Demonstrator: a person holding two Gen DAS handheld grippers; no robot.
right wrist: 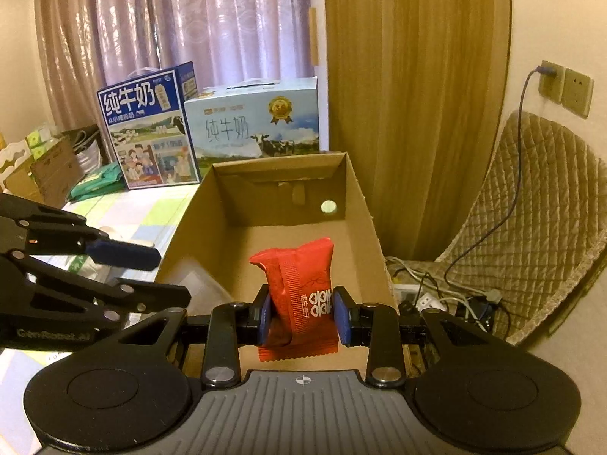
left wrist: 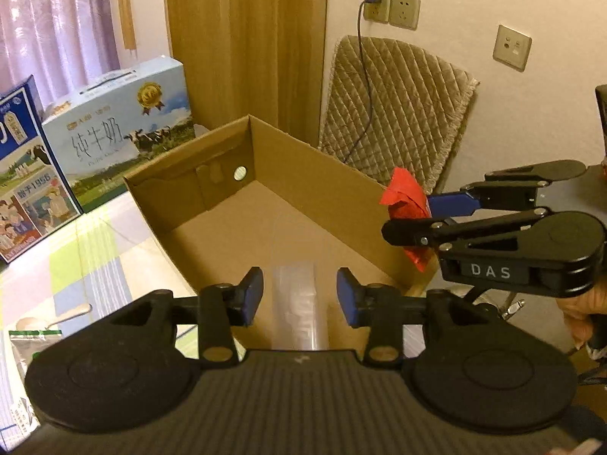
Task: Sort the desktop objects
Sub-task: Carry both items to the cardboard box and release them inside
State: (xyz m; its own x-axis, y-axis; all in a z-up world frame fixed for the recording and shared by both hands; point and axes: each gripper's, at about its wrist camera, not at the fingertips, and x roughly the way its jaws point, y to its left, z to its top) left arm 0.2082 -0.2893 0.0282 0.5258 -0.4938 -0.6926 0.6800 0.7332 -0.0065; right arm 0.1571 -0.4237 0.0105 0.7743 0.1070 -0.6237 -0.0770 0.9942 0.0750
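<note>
The red snack packet (right wrist: pixel 301 295) sits low in the middle of the right wrist frame, pinched upright between the blue pads of the right gripper (right wrist: pixel 303 316), right above the open cardboard box (right wrist: pixel 364 212). The left gripper (left wrist: pixel 299 295) has its fingers spread wide with nothing in them, over a clear plastic bag (left wrist: pixel 299 303) lying in the box. Two milk cartons (right wrist: pixel 250 125) stand behind, upper left.
</note>
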